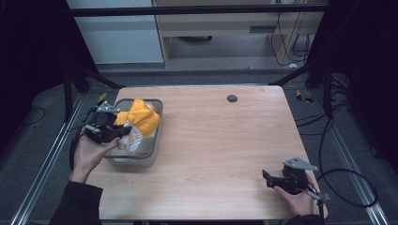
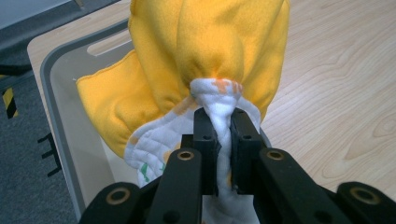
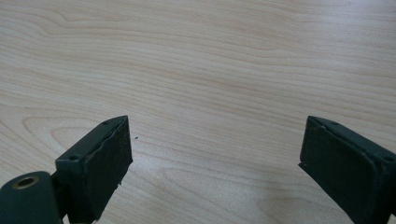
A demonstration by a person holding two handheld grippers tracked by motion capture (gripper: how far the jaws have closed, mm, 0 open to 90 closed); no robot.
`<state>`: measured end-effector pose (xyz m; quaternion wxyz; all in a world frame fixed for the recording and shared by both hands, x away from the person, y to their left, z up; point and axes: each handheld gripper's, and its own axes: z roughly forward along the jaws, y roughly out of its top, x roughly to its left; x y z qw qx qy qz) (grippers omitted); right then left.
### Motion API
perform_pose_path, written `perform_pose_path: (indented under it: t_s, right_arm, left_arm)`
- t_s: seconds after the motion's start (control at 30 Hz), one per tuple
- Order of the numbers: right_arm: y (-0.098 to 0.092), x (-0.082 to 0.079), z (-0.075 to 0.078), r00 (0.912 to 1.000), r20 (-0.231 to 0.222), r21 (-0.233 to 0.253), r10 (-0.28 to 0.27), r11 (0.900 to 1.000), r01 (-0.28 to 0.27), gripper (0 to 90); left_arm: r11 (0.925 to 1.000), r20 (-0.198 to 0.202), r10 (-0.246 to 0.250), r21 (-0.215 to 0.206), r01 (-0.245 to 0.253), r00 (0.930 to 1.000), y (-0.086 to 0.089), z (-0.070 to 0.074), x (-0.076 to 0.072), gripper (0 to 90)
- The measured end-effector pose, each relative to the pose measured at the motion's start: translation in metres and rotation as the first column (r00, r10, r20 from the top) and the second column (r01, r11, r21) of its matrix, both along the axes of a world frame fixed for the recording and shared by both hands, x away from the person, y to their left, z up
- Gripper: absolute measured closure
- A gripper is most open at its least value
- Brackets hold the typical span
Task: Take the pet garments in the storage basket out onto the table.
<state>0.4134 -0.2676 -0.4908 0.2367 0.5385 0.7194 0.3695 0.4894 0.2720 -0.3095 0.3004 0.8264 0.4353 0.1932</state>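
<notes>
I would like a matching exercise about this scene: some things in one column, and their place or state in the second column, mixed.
Things:
1. left gripper
2. right gripper
3. yellow cloth
4. grey bin

Places or states:
a. open, above bare wood
b. at the table's left edge
c. shut on white-lined fabric
d. bunched, hanging over the bin

Pairs: 1-c, 2-a, 3-d, 4-b

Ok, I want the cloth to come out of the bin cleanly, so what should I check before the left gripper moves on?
1. Left gripper shut on the yellow cloth: ok.
2. Grip lies on the white quilted edge, well between the jaws: ok.
3. Cloth fully above the grey bin: cannot tell.
4. Right gripper open, holding nothing: ok.
5. Right gripper far from the bin: ok.
6. Bare table beside the bin: ok.
</notes>
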Motion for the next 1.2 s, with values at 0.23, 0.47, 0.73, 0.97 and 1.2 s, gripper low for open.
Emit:
perform_pose_path:
  t_s: [0.23,0.47,0.73,0.97,1.2]
  right_arm:
    - [0.000,0.000,0.000,1.0000,0.000,0.000,0.000,1.000,0.000,9.0]
    - [0.000,0.000,0.000,1.0000,0.000,0.002,-0.001,1.000,0.001,9.0]
    - [0.000,0.000,0.000,1.0000,0.004,-0.002,-0.002,1.000,0.002,9.0]
    - [0.000,0.000,0.000,1.0000,0.008,-0.003,-0.003,1.000,0.003,9.0]
    - [0.000,-0.001,0.002,0.9999,0.010,0.007,-0.005,1.000,0.005,9.0]
  left_arm:
    - [0.9989,0.006,-0.046,0.012,0.046,0.9989,-0.011,0.006,-0.008,83.2]
    - [0.9955,0.011,-0.093,0.017,0.093,0.9956,-0.024,0.009,-0.014,83.2]
    - [0.9885,0.010,-0.150,0.020,0.150,0.9886,-0.042,0.010,-0.020,83.2]
    - [0.9825,0.010,-0.186,0.018,0.185,0.9826,-0.054,0.008,-0.024,83.2]
    - [0.9755,0.015,-0.220,0.016,0.219,0.9755,-0.068,0.007,-0.026,83.2]
